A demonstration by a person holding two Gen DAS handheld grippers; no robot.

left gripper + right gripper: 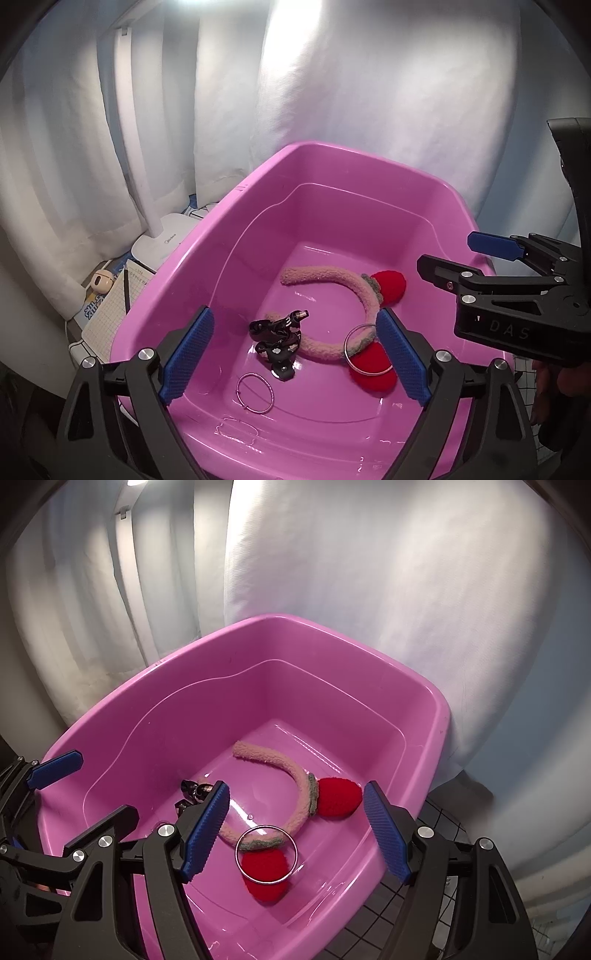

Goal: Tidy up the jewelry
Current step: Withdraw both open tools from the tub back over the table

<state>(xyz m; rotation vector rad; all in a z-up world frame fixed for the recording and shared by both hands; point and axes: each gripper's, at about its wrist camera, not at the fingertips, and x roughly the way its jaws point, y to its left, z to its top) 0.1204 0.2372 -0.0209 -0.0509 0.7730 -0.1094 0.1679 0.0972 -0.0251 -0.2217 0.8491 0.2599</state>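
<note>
A pink plastic tub [255, 177] [439, 709] holds a fuzzy pink headband [354, 284] [273, 757] with red pompom ears, a silver ring bangle [364, 349] [266, 854] lying on one ear, a thin silver bracelet [255, 392], and a black patterned strap item [277, 334] [190, 788]. My left gripper [295, 356] is open and empty above the tub's near end. My right gripper [295, 836] is open and empty over the bangle; it also shows in the left wrist view [461, 254].
White curtains hang behind the tub. A white desk lamp base [166, 240], a notepad with a pen [114, 299] and a small cream gadget [99, 281] sit left of the tub. A black grid mat [424, 897] lies under the tub's right side.
</note>
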